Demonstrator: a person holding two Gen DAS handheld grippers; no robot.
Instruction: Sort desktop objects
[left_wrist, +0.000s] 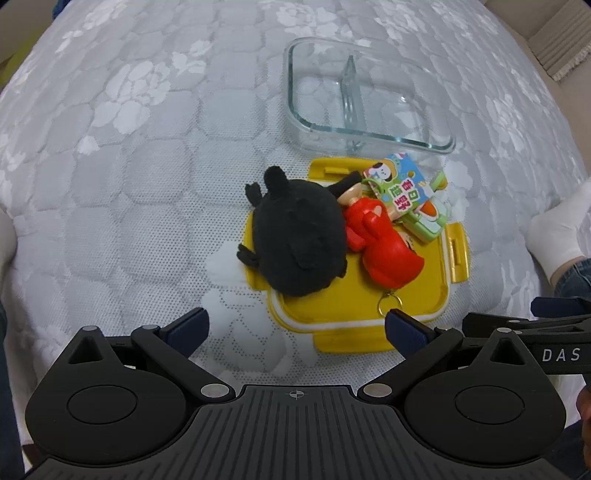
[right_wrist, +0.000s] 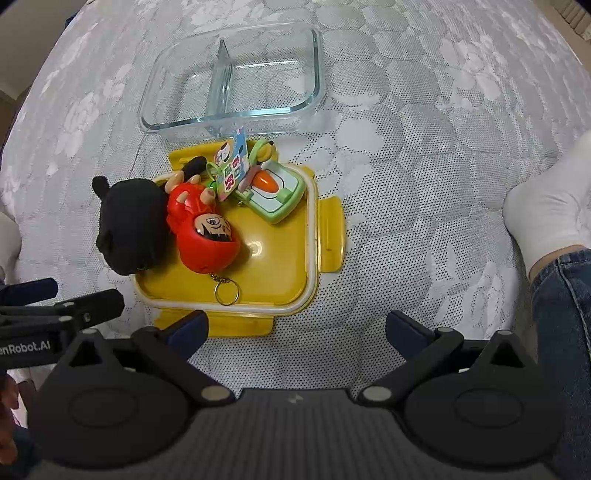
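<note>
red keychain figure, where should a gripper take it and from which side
Grip the red keychain figure across its rounded lower body, coming from above with the fingers closing along the lid's near-far line. It lies on its side on the yellow lid, and the black plush presses against its left side, so a left-right pinch is probably crowded.

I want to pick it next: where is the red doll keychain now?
The red doll keychain lies on the yellow lid, between the black plush toy and the green toy, in front of the glass container.
</note>
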